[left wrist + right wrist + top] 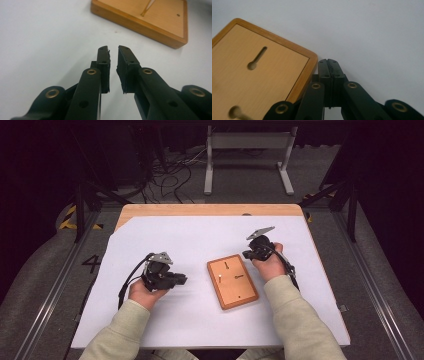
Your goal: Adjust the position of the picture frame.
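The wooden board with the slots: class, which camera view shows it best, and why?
The high view: the wooden board lies whole on the white sheet between the two grippers, all four edges visible. The right gripper view shows one rounded corner and a keyhole slot close up; the left gripper view shows one end of it, cut off at the top.

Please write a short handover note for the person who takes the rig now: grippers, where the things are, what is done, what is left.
Left gripper: jaws a narrow gap apart, nothing between them, pointing at the wooden board from its left side.
Right gripper: shut, empty, tips beside the board's corner.
Board: flat on the white sheet, between both hands, with keyhole slots on its face and a small white peg.
Done: cannot tell.
Left: probably gripping the board or the peg; neither is held yet.
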`<state>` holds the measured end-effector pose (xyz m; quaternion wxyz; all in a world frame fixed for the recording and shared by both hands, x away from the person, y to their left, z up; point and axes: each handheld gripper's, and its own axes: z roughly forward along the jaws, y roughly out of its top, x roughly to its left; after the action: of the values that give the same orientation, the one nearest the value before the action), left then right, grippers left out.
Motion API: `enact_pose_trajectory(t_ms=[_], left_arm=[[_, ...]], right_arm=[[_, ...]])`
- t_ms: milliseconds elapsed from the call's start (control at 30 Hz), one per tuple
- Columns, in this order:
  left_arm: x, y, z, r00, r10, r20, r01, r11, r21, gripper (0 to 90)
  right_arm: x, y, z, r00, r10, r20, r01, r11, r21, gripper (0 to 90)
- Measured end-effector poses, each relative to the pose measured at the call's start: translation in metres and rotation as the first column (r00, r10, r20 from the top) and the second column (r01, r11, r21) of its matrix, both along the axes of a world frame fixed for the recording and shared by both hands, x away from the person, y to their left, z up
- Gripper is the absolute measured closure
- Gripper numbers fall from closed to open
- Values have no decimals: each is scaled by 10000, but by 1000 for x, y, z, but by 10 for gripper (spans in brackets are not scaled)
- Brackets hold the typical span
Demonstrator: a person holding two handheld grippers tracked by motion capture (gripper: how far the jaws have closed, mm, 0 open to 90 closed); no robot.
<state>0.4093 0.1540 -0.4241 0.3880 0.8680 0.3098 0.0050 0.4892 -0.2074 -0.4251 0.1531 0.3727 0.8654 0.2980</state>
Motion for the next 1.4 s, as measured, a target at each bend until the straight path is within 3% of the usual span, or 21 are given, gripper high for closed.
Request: enact_pose_trajectory(t_ms=[100,233,433,533,600,667,800,833,867,933,967,1033,1100,1133,1167,1300,1367,1400], left_arm=[[-1,7,-1,9997,232,8,-232,9997,-15,794],[-3,19,-3,9983,579,-25,-579,9983,-77,793],[-6,24,-7,9970,755,-142,-755,9971,-42,794],[-7,26,-7,9964,828,-192,-829,9966,-22,794],[-5,26,-8,9962,853,-162,-853,9964,-14,794],[-4,26,-9,9962,837,-247,-837,9965,11,794],[-1,25,-12,9953,785,-559,-782,9969,75,808],[0,24,-14,9954,723,-635,-715,9973,153,819],[0,24,-14,9954,723,-635,-715,9973,153,828],[0,20,-18,9936,506,-1005,-474,9983,346,847],[0,17,-19,9930,376,-1118,-327,9985,450,859],[0,15,-20,9922,219,-1225,-162,9987,475,872],[1,10,-24,9886,-54,-1504,150,9979,629,892],[1,10,-24,9886,-54,-1504,150,9979,629,893],[1,5,-27,9904,-170,-1375,303,9950,950,895],[-1,5,-27,9877,-255,-1543,392,9955,864,896],[-4,-2,-28,9784,-835,-1892,980,9928,687,896],[-4,-2,-28,9784,-835,-1892,980,9928,687,896]], right_arm=[[6,5,-6,9993,138,-333,-144,9997,-175,900],[10,13,-6,9994,269,-208,-280,9980,-570,900],[9,39,-4,9915,1282,-208,-1293,9894,-663,900],[8,58,-5,9812,1913,-261,-1925,9797,-559,900],[6,68,-5,9733,2278,-268,-2290,9717,-571,900],[3,83,-5,9582,2844,-317,-2859,9564,-592,900],[-5,106,-7,9109,4103,-432,-4118,9105,-366,900],[-8,111,-6,9055,4231,-316,-4242,9040,-531,900],[-11,112,-3,9109,4125,-104,-4122,9083,-714,900],[-16,110,4,9208,3876,441,-3835,9201,-793,900],[-21,105,11,9289,3629,737,-3590,9313,-614,900],[-25,98,17,9322,3500,919,-3477,9367,-399,900],[-35,83,25,9344,3349,1213,-3373,9414,-9,900],[-40,73,28,9377,3229,1281,-3276,9447,168,898],[-46,59,31,9418,3057,1400,-3144,9482,447,897],[-56,33,34,9520,2613,1592,-2791,9549,1014,900],[-68,2,34,9632,2052,1737,-2333,9591,1601,900],[-73,-9,33,9670,1868,1730,-2169,9603,1755,899]])
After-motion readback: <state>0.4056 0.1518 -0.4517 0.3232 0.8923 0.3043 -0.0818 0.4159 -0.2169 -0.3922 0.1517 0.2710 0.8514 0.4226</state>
